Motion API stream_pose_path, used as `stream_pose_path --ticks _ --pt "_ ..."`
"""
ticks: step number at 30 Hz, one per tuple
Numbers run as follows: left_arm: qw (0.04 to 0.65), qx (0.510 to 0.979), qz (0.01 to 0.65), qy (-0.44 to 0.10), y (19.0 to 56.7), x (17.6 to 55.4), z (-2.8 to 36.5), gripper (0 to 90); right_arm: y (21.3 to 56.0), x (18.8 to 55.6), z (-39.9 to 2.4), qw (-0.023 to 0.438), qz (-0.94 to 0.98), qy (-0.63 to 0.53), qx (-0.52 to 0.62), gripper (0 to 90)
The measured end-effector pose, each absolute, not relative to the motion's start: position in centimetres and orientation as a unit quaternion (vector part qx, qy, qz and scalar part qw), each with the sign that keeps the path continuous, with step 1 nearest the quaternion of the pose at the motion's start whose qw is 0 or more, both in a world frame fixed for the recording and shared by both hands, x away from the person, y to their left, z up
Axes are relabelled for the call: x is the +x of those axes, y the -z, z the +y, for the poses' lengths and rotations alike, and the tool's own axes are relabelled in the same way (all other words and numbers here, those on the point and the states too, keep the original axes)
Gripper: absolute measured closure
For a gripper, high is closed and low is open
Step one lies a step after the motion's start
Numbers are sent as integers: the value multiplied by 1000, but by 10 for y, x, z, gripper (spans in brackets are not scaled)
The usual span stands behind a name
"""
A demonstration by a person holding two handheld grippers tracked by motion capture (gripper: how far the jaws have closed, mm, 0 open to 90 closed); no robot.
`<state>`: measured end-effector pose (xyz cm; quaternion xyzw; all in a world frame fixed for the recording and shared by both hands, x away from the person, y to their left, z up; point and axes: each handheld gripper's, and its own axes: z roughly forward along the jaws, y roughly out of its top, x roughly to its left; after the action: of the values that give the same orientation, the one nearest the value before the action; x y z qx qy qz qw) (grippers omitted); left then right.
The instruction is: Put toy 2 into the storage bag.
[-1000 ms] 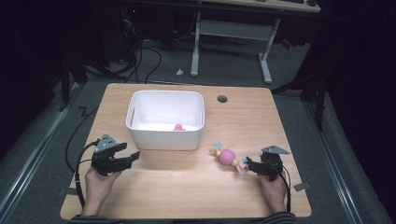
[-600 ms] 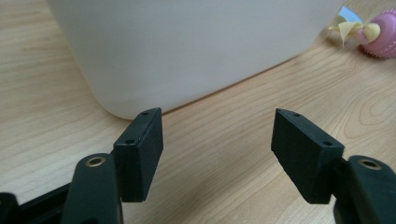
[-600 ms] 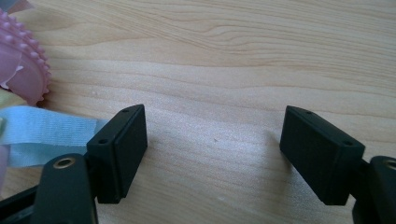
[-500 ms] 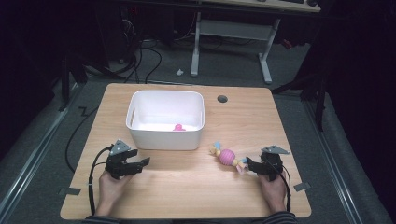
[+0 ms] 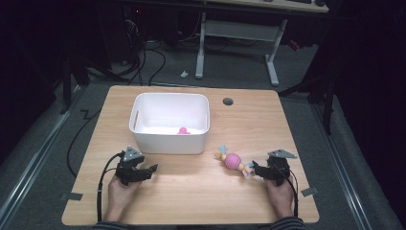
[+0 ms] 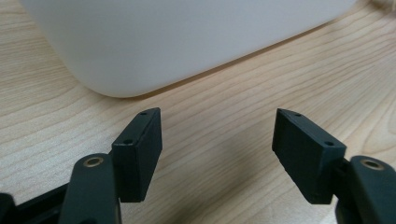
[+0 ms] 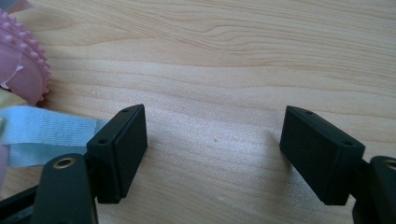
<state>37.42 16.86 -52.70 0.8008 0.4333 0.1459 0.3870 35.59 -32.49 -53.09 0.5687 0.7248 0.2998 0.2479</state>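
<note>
My left fingers stand spread over bare bench, nothing between them; the white tub sits just ahead of them, a small pink piece lying inside it. Further right, my right fingers are spread too, pinching nothing. The pink knobbly toy lies on the bench just off their left tip, its pale blue ribbon running under that left finger. I judge the toy light and soft, its bumps giving grip, the ribbons floppy and likely to slip. I would take it across the round pink middle, not by a ribbon.
</note>
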Motion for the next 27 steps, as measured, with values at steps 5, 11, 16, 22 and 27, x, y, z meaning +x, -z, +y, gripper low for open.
stream_pose_path --ticks 5,11,16,22,27 --pt "388 795 441 -151 534 373 168 332 531 356 -325 247 725 -300 569 239" --pt "379 796 440 -171 536 372 164 328 531 356 -325 247 725 -300 568 238" --pt "365 807 427 -185 536 370 157 303 531 356 -325 245 727 -300 566 213" --pt "364 807 427 -185 536 370 157 294 530 354 -325 234 737 -294 562 177" --pt "363 807 428 -184 536 370 157 285 527 353 -326 230 737 -289 566 222"
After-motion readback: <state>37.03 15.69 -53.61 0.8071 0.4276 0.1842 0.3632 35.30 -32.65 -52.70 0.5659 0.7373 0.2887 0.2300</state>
